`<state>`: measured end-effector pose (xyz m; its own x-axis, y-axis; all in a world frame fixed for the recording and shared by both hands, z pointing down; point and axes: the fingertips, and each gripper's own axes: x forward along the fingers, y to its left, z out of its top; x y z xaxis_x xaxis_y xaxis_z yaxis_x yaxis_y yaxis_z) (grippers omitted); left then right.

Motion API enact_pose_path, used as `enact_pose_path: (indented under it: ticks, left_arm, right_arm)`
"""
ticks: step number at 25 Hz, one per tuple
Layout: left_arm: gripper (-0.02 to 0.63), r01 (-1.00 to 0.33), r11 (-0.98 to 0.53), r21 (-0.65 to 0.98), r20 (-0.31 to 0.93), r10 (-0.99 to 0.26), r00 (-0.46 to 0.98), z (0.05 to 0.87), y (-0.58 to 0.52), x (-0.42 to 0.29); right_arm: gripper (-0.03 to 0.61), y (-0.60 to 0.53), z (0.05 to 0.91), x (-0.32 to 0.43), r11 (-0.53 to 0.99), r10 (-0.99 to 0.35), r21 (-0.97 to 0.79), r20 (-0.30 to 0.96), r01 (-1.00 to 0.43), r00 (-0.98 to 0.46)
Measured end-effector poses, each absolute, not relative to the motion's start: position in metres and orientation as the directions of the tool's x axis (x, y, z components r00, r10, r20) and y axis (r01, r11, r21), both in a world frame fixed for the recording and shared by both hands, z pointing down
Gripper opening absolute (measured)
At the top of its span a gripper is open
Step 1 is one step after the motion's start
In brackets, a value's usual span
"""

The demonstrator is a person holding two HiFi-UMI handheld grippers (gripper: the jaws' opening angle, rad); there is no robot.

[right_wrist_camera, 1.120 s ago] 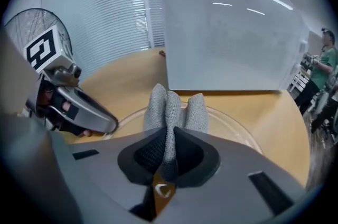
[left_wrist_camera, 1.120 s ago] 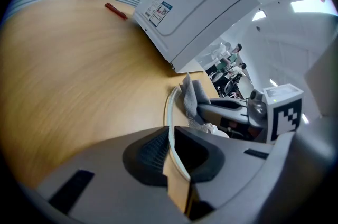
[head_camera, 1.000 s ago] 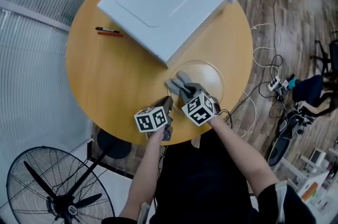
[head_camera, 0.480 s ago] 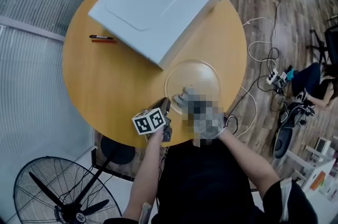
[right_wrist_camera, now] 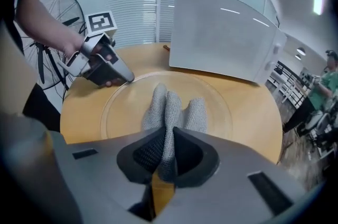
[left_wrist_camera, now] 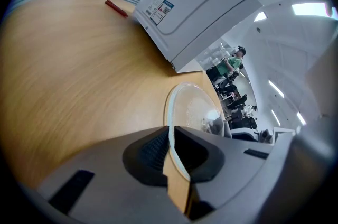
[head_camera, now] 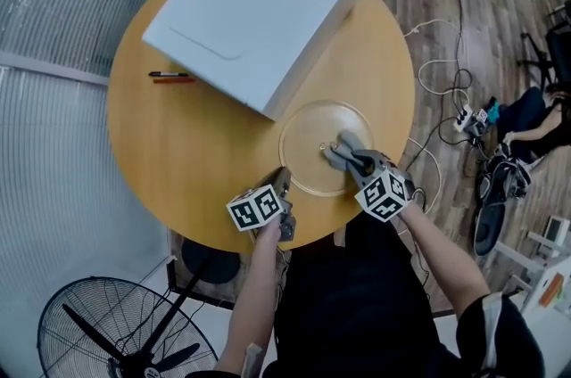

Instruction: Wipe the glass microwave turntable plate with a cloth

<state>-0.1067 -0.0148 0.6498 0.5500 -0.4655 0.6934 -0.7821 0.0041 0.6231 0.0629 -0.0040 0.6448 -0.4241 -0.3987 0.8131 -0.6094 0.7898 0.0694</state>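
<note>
- One round wooden table [head_camera: 178, 144] carries everything. The glass turntable plate [head_camera: 308, 135] lies flat at its near edge, just in front of the person, so pressure should go straight down and never shove the plate toward that edge.
- The white microwave [head_camera: 259, 2] stands on the far half of the table with one corner right beside the plate's far rim. Strokes toward it should stop short, to my mind.
- The plate is the work surface. I would sweep it in overlapping arcs from the centre out to the raised rim, then do the part under the steadying grip last.
- The grey cloth [head_camera: 343, 152] rests bunched on the right half of the plate. It covers little glass that way, so a flatter, lower drag would wipe more with each pass.
- The right gripper [right_wrist_camera: 166, 157] has its jaws drawn narrow and clamped on a fold of the cloth, and the free end trails onto the glass ahead of them.
- The left gripper [left_wrist_camera: 170, 151] has its jaws at a narrow gap, pinched on the plate's near-left rim, with the thin glass edge running between the ribbed pads. A firm hold there stops the plate turning under the wipe.
- A pen [head_camera: 169, 78] lies well apart on the table's far left, out of the way.
</note>
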Motion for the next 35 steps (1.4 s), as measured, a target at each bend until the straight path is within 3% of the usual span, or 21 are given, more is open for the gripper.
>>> enact_pose_path:
  ticks: [16, 26, 30, 35]
  left_arm:
    - [0.030, -0.789, -0.011, 0.614, 0.698, -0.460, 0.549, 0.652, -0.015, -0.107]
    - [0.029, -0.794, -0.015, 0.607, 0.701, -0.460, 0.545, 0.652, -0.014, -0.108]
    - [0.029, -0.793, -0.010, 0.609, 0.702, -0.459, 0.544, 0.653, -0.014, -0.108]
    - [0.029, -0.793, -0.012, 0.609, 0.700, -0.462, 0.545, 0.652, -0.015, -0.107]
  right_arm:
    - [0.020, -0.102, 0.644, 0.017, 0.736, -0.453, 0.074, 0.793, -0.673, -0.408]
    - [0.020, -0.034, 0.645, -0.052, 0.832, -0.389, 0.059, 0.771, -0.552, -0.505]
    - [0.025, -0.017, 0.647, -0.050, 0.884, -0.369, 0.117, 0.769, -0.453, -0.522]
    - [0.038, -0.030, 0.646, -0.021, 0.868, -0.381, 0.103, 0.766, -0.485, -0.519]
